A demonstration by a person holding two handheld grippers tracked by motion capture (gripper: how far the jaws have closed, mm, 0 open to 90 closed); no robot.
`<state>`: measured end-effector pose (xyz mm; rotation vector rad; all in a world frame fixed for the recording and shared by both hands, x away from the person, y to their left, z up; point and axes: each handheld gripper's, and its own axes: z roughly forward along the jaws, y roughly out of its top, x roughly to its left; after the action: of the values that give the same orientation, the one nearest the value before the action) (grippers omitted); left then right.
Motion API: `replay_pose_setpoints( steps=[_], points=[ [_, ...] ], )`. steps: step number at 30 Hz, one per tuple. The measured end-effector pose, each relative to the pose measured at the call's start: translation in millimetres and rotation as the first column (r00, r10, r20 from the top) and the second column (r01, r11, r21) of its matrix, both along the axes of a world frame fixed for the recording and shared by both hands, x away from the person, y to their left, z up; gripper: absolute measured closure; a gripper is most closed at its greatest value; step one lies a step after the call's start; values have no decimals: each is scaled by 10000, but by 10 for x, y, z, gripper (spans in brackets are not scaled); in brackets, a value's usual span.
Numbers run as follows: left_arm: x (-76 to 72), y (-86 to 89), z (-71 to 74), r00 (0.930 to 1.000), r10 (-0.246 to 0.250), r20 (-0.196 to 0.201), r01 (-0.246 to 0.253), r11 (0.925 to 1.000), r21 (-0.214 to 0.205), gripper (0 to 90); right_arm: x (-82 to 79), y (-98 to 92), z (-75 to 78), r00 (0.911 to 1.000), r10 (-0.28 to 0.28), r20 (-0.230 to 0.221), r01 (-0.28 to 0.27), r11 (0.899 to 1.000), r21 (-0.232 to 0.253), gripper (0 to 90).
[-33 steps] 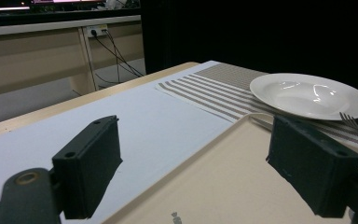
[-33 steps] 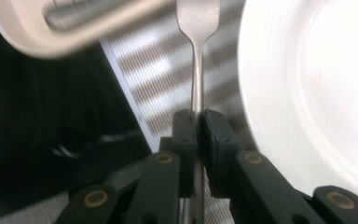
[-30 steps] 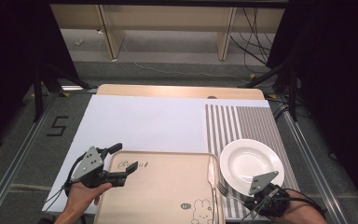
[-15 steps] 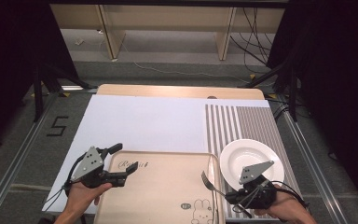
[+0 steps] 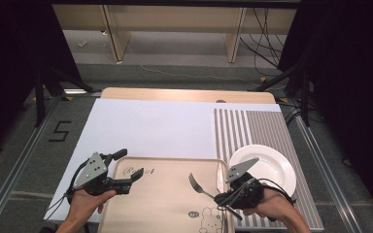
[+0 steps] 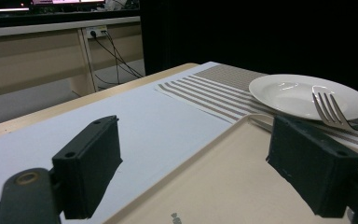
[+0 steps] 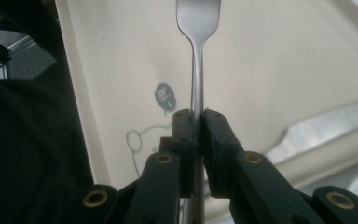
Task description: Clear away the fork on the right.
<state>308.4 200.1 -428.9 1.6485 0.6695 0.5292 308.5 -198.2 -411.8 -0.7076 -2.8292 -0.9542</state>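
Pinching the fork [image 5: 201, 188] by its thin handle, the right gripper [image 5: 223, 199] is risking it swivelling or slipping onto the tray [image 5: 160, 208]. At nine o'clock, the left gripper [image 5: 128, 165] is hanging with jaws spread, grasping nothing.

Left gripper [image 5: 128, 166] just hanging there, jaws wide apart. Right gripper [image 5: 222, 199] clamped tight, angled up-left.

A fixed camera looks down from above the table's near edge. Each gripper camera sits low and close; all three share the beige tray [image 5: 160, 204] [image 6: 223, 177] [image 7: 279, 60].
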Motion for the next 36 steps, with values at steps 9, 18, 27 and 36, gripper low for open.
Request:
replay_pose_setpoints(
  steps=[9, 18, 27, 36],
  points=[
    [-9, 9, 9, 10000, 71, -36, -71, 10000, 12, 163, 25, 280, -10, 9990, 244, -376, -239, 9996, 150, 843],
    [-5, 13, 9, 10000, 11, 53, -10, 9999, -131, 163, 11, 535, -70, 9979, 339, -548, -353, 9991, -249, 843],
    [-13, 30, 20, 9999, 104, 30, -104, 9998, -163, 163, -31, 680, -254, 9949, 359, -945, -420, 9970, -643, 843],
    [-9, 31, 18, 9999, 122, -19, -122, 9998, -163, 163, -50, 736, -350, 9941, 223, -1063, -335, 9939, -1050, 842]
  ],
)
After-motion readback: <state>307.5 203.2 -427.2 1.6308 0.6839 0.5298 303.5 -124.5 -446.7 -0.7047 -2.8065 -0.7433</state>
